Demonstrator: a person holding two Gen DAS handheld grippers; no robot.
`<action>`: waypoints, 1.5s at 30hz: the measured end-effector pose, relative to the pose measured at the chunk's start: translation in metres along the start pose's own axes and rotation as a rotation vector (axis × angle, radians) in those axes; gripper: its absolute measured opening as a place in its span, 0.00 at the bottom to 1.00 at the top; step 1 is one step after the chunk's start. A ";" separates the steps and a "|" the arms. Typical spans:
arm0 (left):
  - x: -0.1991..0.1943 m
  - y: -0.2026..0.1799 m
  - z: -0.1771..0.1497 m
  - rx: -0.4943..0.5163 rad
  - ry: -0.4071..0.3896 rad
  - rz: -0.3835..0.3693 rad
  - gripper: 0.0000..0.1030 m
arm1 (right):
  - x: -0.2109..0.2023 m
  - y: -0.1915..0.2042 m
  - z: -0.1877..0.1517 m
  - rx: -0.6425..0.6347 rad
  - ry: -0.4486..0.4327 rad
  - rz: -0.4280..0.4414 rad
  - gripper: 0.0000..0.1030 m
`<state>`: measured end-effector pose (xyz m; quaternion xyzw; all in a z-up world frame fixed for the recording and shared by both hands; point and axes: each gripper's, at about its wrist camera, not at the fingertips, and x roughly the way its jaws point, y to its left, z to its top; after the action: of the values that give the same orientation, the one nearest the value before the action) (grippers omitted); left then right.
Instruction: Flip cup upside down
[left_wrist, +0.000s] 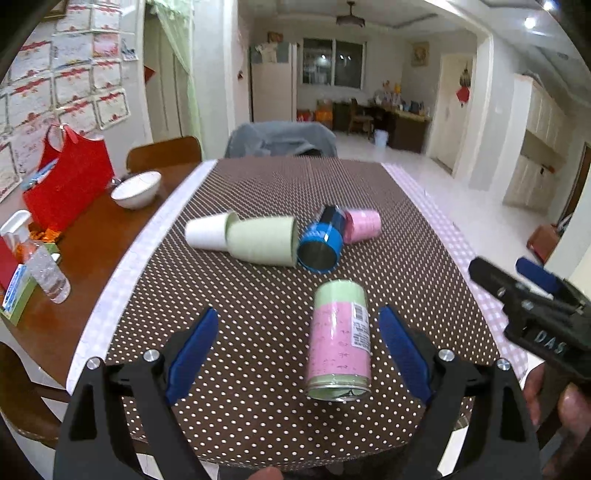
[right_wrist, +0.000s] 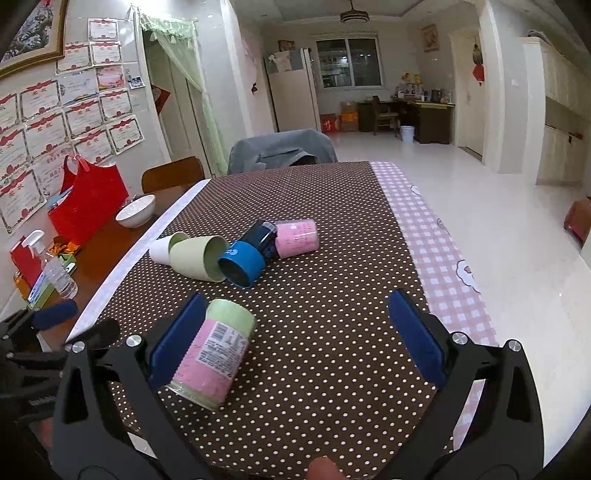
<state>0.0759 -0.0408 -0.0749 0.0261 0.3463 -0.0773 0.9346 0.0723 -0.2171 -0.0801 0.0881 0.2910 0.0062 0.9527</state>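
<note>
A pink and green cup (left_wrist: 340, 339) with a barcode label stands upside down on the dotted tablecloth (left_wrist: 258, 369), between my left gripper's (left_wrist: 297, 350) open blue pads, nearer the right pad (left_wrist: 402, 354). In the right wrist view the same cup (right_wrist: 212, 350) sits just beside my right gripper's left pad (right_wrist: 177, 339); that gripper (right_wrist: 295, 336) is open and empty. Further back lie a white cup (left_wrist: 205, 232), a pale green cup (left_wrist: 264, 240), a blue cup (left_wrist: 321, 243) and a pink cup (left_wrist: 362, 226), all on their sides.
A white bowl (left_wrist: 136, 188), a red bag (left_wrist: 66, 177) and a spray bottle (left_wrist: 40, 258) stand on the bare wood at the left. A chair with a grey jacket (left_wrist: 280, 138) is at the far end. The table's right edge has a pink checked cloth (right_wrist: 436, 251).
</note>
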 end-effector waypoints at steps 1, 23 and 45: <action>-0.005 0.003 0.000 -0.008 -0.015 0.010 0.85 | 0.000 0.003 0.000 -0.005 0.000 0.000 0.94; -0.044 0.028 -0.007 0.000 -0.215 0.176 0.85 | 0.002 0.027 -0.002 -0.038 0.040 0.057 0.94; -0.019 0.071 -0.018 -0.091 -0.234 0.262 0.85 | 0.063 0.050 0.007 -0.011 0.249 0.138 0.94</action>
<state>0.0620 0.0330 -0.0765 0.0198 0.2322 0.0584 0.9707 0.1300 -0.1650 -0.1005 0.1012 0.3999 0.0841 0.9070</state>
